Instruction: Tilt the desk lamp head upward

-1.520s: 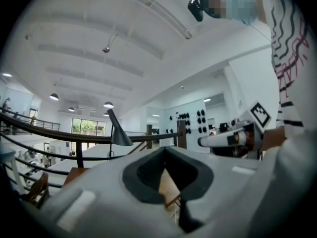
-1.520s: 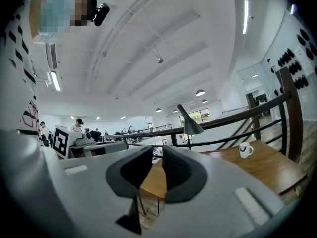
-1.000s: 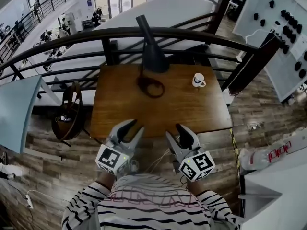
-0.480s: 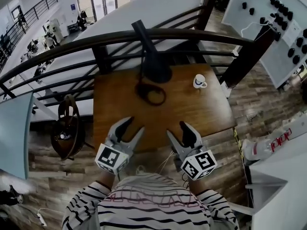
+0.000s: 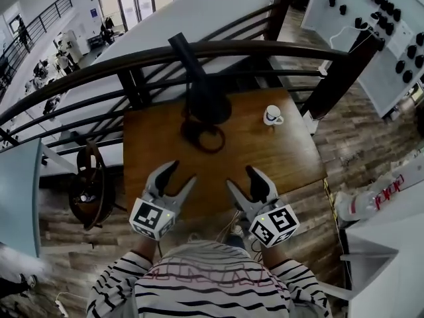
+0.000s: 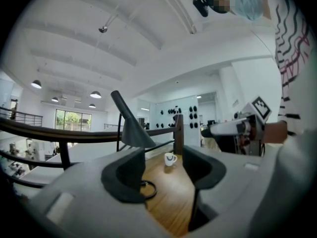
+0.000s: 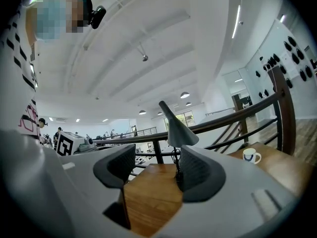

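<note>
A dark desk lamp stands at the far middle of the wooden table (image 5: 278, 158). Its cone-shaped head (image 5: 202, 95) points down over a dark looped cable (image 5: 202, 136). The same head shows in the left gripper view (image 6: 134, 132) and in the right gripper view (image 7: 179, 133). My left gripper (image 5: 180, 175) hovers over the table's near edge, well short of the lamp. Its jaws are opening with nothing between them (image 6: 163, 170). My right gripper (image 5: 244, 181) is beside it, jaws also opening and empty (image 7: 153, 171).
A white mug (image 5: 271, 116) sits at the table's far right. A dark curved railing (image 5: 278, 48) runs just behind the table and the lamp. A brown bag (image 5: 89, 191) hangs left of the table. White furniture stands at the right.
Both grippers' jaws have spread wider. They stay at the table's near edge. The head view has shifted, so the lamp sits a little further left in it.
</note>
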Demonstrator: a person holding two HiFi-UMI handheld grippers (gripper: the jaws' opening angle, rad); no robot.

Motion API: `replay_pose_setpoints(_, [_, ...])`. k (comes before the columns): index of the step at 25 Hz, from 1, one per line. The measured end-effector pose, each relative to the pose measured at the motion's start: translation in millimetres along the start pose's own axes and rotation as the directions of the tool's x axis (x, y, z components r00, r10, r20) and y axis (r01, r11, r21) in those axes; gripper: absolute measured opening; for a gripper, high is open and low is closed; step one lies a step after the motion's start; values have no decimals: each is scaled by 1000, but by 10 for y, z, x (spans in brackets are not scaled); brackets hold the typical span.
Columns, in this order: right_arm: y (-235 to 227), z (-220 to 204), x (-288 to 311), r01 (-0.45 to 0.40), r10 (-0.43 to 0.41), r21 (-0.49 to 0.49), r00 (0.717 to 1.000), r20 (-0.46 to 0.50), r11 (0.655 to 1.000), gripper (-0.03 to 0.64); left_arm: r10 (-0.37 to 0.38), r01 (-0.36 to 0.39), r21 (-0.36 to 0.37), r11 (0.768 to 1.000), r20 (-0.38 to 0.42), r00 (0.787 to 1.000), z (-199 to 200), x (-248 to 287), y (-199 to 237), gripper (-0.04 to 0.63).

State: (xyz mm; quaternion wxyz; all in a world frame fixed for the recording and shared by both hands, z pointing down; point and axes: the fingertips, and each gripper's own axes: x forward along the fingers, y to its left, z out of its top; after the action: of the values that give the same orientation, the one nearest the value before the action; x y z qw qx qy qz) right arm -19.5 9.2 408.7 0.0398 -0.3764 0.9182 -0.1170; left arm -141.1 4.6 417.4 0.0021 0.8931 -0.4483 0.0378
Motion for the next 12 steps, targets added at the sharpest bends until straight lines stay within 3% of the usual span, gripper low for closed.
replay_pose_setpoints(12, [-1073, 243, 121, -177, 177, 20, 983, -40, 984, 267, 201, -201, 7, 980, 2, 980, 65, 939, -140, 229])
